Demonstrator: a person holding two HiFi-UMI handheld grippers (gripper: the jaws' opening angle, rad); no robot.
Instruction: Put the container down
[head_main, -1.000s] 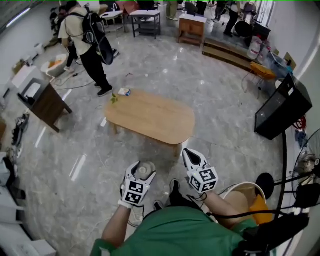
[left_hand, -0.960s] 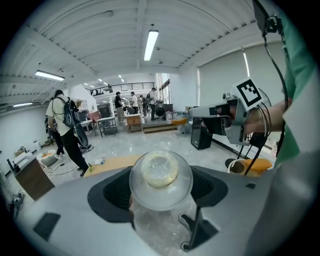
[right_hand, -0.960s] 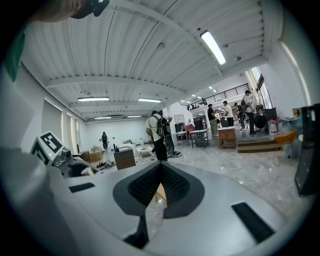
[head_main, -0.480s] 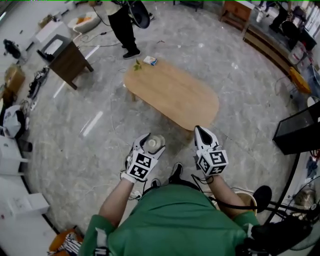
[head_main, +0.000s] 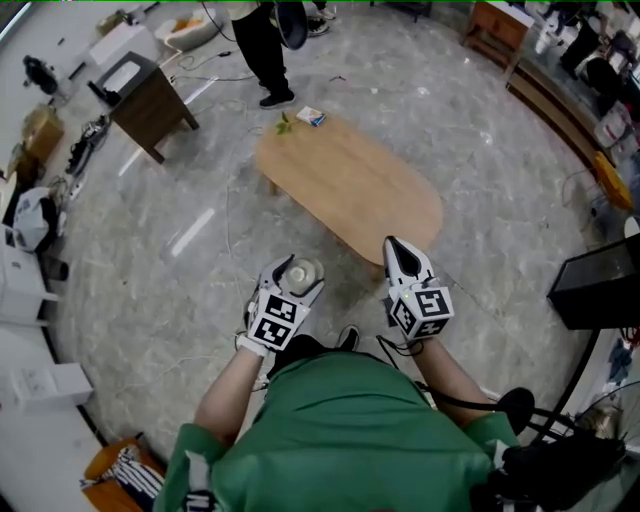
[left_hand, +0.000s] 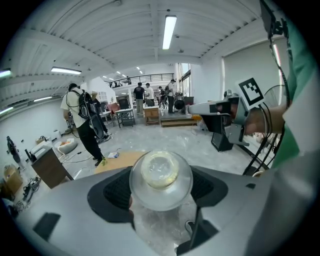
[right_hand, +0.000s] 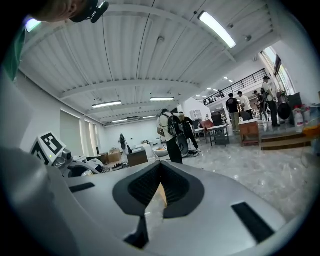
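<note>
Container (head_main: 299, 275) in left tool (head_main: 296, 268), short of the counter (head_main: 350, 185); not yet set down.
Head view: left tool pinches the clear round container above the floor, near the counter's near end, probably held level for carrying it to the counter; right tool (head_main: 392, 248) level beside it, apart, both forearms bent and drawn in close to the body. Left gripper view: jaw pads press either side of the container (left_hand: 161, 175), its mouth facing the camera, counter ahead. Right gripper view: jaws pressed together, nothing between them, likely idle.
</note>
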